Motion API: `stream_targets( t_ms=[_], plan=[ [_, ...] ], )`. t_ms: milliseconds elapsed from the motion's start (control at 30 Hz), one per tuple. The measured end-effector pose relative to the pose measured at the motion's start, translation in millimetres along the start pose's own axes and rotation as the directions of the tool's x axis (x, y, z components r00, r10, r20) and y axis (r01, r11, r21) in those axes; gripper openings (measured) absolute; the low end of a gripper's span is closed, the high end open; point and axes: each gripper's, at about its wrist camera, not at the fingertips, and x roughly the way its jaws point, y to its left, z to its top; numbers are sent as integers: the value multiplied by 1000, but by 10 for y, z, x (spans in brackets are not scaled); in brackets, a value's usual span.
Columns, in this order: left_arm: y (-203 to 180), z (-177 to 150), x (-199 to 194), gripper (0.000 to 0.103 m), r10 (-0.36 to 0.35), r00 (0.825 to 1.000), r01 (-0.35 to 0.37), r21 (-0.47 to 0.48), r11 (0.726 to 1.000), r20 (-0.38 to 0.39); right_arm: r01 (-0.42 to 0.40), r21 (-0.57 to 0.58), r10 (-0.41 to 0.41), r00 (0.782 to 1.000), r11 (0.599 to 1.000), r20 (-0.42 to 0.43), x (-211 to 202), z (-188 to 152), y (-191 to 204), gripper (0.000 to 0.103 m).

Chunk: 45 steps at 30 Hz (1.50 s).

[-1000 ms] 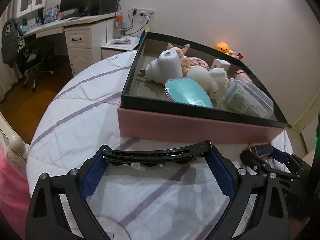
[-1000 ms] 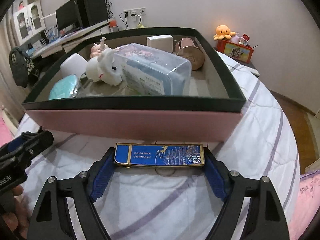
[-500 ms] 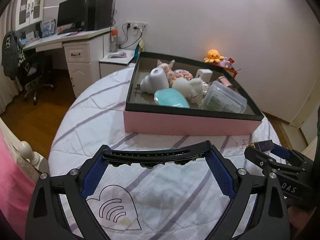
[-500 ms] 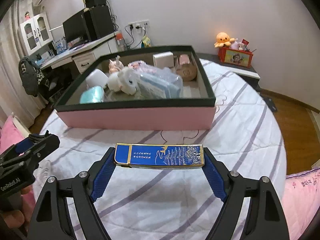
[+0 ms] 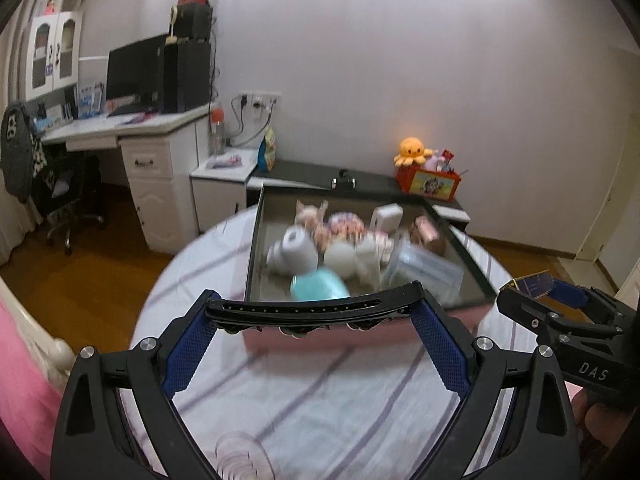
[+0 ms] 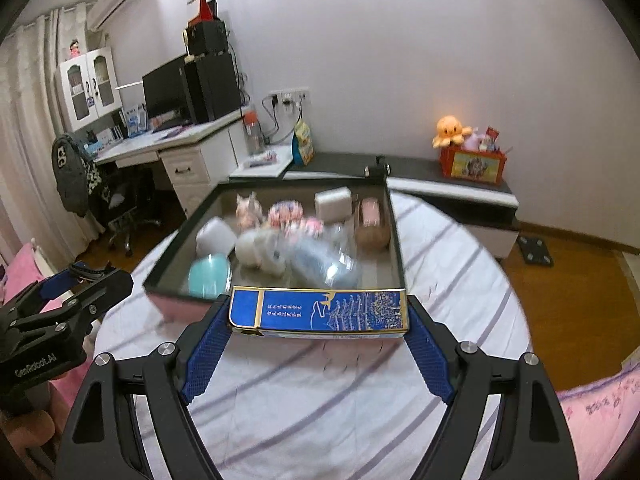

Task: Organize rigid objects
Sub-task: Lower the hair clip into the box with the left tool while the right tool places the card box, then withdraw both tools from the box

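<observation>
The left gripper (image 5: 314,312) pinches a long black hair clip (image 5: 314,307) crosswise between its blue-padded fingers (image 5: 188,350), the clip's toothed underside facing down toward the bedsheet. The right gripper (image 6: 318,314) clamps a flat blue box with gold trim (image 6: 318,311) by its two short ends, printed face turned up toward the camera. Both tools hang above a round bed under a white sheet with purple stripes (image 6: 320,412), each visible at the edge of the other's view: the right one off to the left gripper's right (image 5: 560,320), the left one off to the right gripper's left (image 6: 60,308).

Just ahead of both grippers, resting on the sheet, sits an open pink storage box with a dark rim (image 6: 396,236). Inside it, blurred, lie a teal oval case (image 6: 210,274) at the near left, a white rounded device (image 6: 216,236) behind it, a white plush toy (image 6: 256,252) near the middle, a clear plastic container (image 6: 324,262) toward the near right, a white adapter block (image 6: 333,201) at the far side and a pink-brown jar (image 6: 372,224) in the far right corner.

Beyond the box, against the wall, a low dark bench carries a red bin (image 6: 472,164) with an orange octopus plush (image 6: 450,130) on it. Further left stands a white desk (image 6: 188,152) with a black monitor (image 6: 164,94).
</observation>
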Motion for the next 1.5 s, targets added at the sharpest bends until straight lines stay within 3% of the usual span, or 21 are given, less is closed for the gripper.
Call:
stream_targets(
  t_ms=[167,433,733,933,1133,1233,1333,1500],
  plan=[
    [-23,282,150,96,-1,1000,1,12,1000,32,16,-19,-15,999,1000,38,86,282,-46,84],
    [-129,621,609,96,-9,1000,7,51,999,25,14,-15,-14,999,1000,30,521,632,-176,84],
    [-160,666,1342,96,-31,996,34,41,999,-84,7,-5,-7,998,1000,-58,1150,653,-291,84],
    [-191,565,1561,96,-41,989,46,34,998,-143,-1,-22,-1,993,1000,-116,1350,578,-310,85],
    [-139,547,1516,103,-27,989,31,25,999,-147,-11,-7,10,990,1000,-140,1364,547,-322,92],
    [-124,534,1401,103,-31,990,35,28,999,-137,5,16,-3,990,1000,-143,1323,530,-350,103],
    [-122,502,1244,103,-16,993,21,38,999,-119,-25,54,31,992,998,-124,1207,512,-378,103],
    [-109,438,941,103,-5,997,8,36,999,-80,-13,72,20,995,997,-94,994,471,-328,103]
  ],
)
